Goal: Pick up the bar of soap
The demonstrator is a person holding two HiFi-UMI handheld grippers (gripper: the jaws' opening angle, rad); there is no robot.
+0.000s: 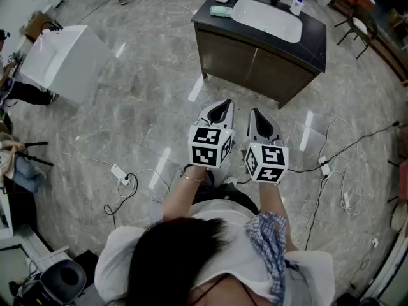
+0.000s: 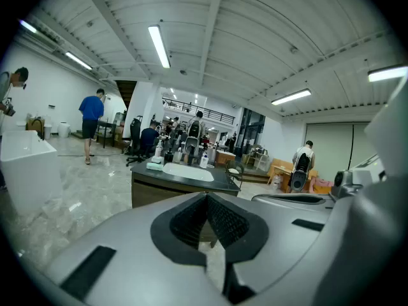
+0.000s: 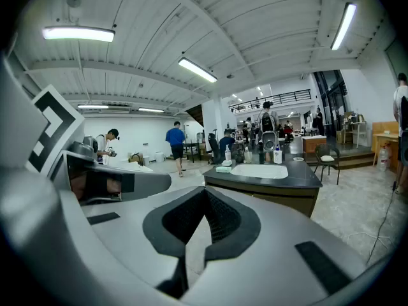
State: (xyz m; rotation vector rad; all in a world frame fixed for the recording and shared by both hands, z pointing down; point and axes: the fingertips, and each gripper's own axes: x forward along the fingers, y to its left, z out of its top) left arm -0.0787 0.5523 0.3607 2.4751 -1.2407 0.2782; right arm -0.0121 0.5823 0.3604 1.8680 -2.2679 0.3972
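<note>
Bottom centre of the head view: the person wears a white short-sleeved top (image 1: 124, 254), a blue-and-white checked cloth (image 1: 271, 247) over one shoulder and a thin bracelet (image 1: 191, 178). The left gripper (image 1: 220, 111) and right gripper (image 1: 260, 121) are pale grey shells with black ribbed pads (image 2: 191, 220), each bearing a cube (image 1: 210, 146) of black-and-white square markers.

One person (image 1: 185, 254) holds two grippers, the left gripper (image 1: 221, 107) and the right gripper (image 1: 257, 115). There is one counter (image 1: 312, 40), one basin (image 1: 268, 19), one bar of soap (image 1: 221, 11) and one white box (image 1: 64, 59).
</note>
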